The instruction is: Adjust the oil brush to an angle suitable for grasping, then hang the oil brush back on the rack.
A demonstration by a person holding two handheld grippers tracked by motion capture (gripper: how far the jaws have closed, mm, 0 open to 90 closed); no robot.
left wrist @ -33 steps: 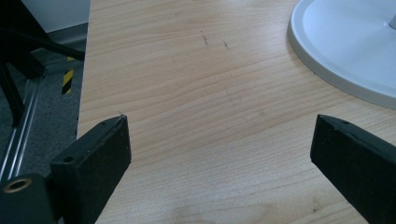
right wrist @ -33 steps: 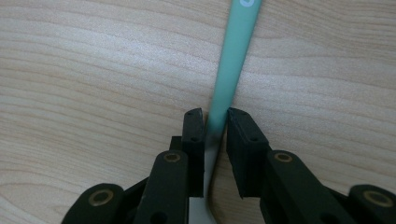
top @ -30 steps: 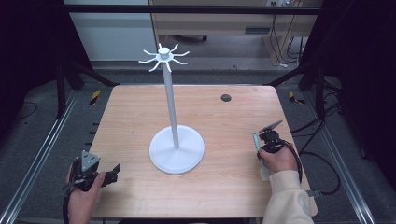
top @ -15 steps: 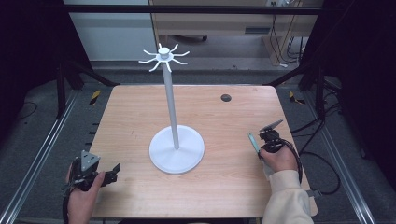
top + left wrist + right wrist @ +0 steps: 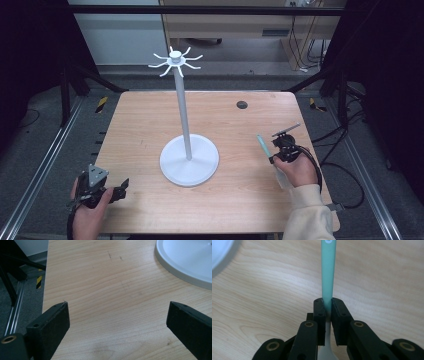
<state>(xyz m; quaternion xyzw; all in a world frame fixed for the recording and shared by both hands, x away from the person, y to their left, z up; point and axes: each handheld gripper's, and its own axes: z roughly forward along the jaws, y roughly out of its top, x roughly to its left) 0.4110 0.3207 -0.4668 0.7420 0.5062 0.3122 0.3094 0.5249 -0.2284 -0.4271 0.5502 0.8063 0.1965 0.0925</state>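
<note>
The right tool (image 5: 278,145) is clamped tight on a slim teal-handled utensil (image 5: 263,145), its pale end trailing back under the jaws toward the person's hand; I can't tell whether that end is a spoon or something else. In the right gripper view the handle (image 5: 328,270) runs straight out ahead of the jaws, so its long axis follows the tool's own line. Seen from above, it points away from the person and slightly toward the middle of the bench (image 5: 150,120).

The white stand (image 5: 189,159) sits mid-bench, its thin pole rising to a ring of short hooks (image 5: 174,61). It lies to the left of the held utensil, well apart, and high above it. The right hand is the one carrying, so I'd guess any hanging falls to it.

The left tool (image 5: 114,189) rests near the bench's near-left corner, jaws wide and empty, the stand's base (image 5: 185,262) just ahead of it.
</note>
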